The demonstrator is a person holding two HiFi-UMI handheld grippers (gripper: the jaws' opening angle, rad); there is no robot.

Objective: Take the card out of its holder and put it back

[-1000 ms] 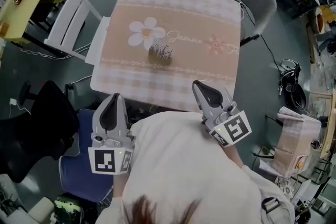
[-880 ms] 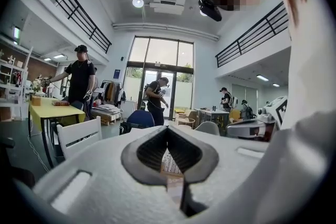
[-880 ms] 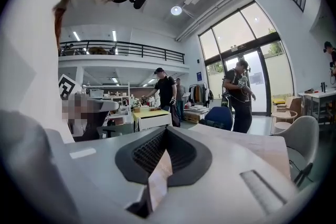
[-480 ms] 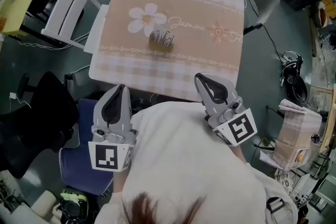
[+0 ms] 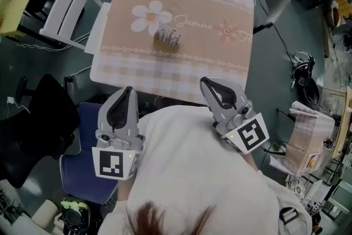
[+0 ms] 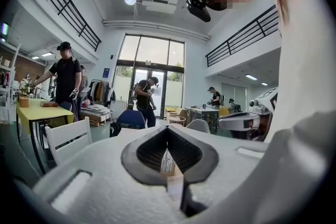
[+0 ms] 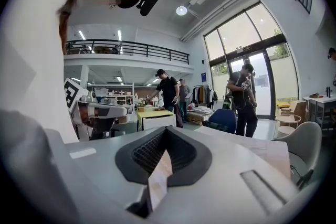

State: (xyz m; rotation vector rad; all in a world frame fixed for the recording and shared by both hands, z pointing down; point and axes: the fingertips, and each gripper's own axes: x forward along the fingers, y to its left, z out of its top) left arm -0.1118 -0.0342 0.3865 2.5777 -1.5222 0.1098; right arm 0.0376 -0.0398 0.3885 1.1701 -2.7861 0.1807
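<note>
Head view shows the big table (image 5: 220, 52). The left gripper (image 5: 127, 91) and right gripper (image 5: 205, 81) are both closed and hold nothing. The card holder (image 5: 166, 44) sits well apart from them at 12 o'clock, and the card (image 5: 168, 36) looks to be in it. I think nothing has started yet.

**Where your three cameras sit**

Your head camera looks steeply down from well above the table (image 5: 220, 58). The cameras on your left gripper (image 5: 127, 91) and right gripper (image 5: 204, 83) sit close behind their jaws, facing nearly level across that table, which all three views share.
</note>
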